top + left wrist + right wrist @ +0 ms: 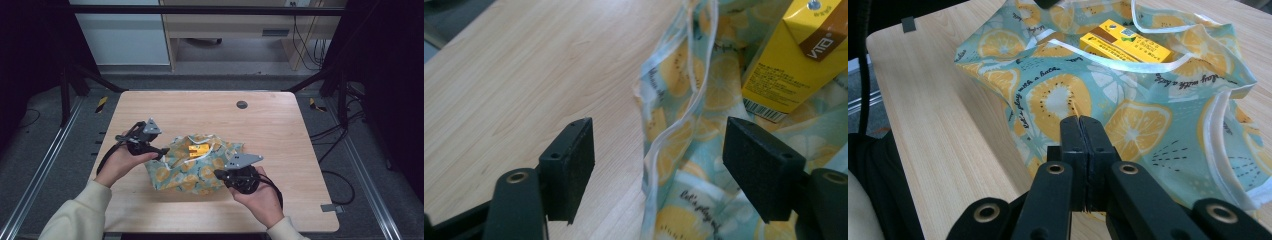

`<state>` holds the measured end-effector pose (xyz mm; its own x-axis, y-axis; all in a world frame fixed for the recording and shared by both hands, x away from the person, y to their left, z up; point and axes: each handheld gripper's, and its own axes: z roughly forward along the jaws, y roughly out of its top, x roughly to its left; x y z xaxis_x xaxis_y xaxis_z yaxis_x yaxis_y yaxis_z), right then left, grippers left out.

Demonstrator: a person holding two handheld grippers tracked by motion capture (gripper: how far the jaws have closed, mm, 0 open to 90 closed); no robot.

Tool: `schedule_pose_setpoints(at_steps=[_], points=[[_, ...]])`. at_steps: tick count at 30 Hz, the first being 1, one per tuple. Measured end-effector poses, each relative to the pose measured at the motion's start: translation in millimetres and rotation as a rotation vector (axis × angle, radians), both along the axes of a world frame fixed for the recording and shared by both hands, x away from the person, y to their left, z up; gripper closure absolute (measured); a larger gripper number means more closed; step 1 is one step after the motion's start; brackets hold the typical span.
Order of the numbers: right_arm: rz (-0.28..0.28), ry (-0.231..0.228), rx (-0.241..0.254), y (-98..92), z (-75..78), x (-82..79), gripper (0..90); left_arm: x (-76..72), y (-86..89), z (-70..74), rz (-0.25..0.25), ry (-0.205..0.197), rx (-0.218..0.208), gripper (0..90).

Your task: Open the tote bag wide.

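A fabric bag (195, 167) printed with lemons and kiwis lies crumpled in the middle of the wooden table (270, 130). A yellow carton (198, 150) lies in its open mouth. My left gripper (162, 152) is at the bag's left edge. In the left gripper view its jaws (659, 155) stand open around the bag's rim and white drawstring (674, 130), with the pads clear of the cloth and the carton (794, 60) just beyond. My right gripper (218, 173) is at the bag's near right side. Its jaws (1081, 122) are shut and pinch the bag's fabric (1148, 125).
A round grey cable hole (242, 104) sits at the table's far side. Black frame posts and cables (340, 130) stand around the table. Bare wood lies left of the bag (524, 75) and along the near edge.
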<state>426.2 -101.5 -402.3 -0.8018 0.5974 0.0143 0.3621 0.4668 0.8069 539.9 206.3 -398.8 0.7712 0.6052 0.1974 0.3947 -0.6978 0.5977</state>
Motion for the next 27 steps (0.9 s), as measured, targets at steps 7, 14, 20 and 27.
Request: schedule_pose_setpoints(at_steps=[7, 14, 20, 27], points=[[0.004, 0.004, 0.002, -0.5, -0.9, 0.5, 89.5, 19.0, -24.8, -8.8, -0.045, 0.048, 0.023, 39.8], [-0.001, 0.016, 0.006, -2.1, -6.3, 1.6, 89.5, 17.9, -45.7, -5.0, -0.09, 0.043, 0.07, 82.7], [-0.013, 0.021, 0.003, -7.4, -10.4, 0.1, 88.8, -7.5, -36.3, 24.5, -0.094, -0.011, -0.042, 90.0], [-0.05, 0.012, -0.006, -15.3, -9.9, -2.9, 80.5, -58.0, -20.6, 44.6, -0.173, -0.006, -0.113, 90.0]])
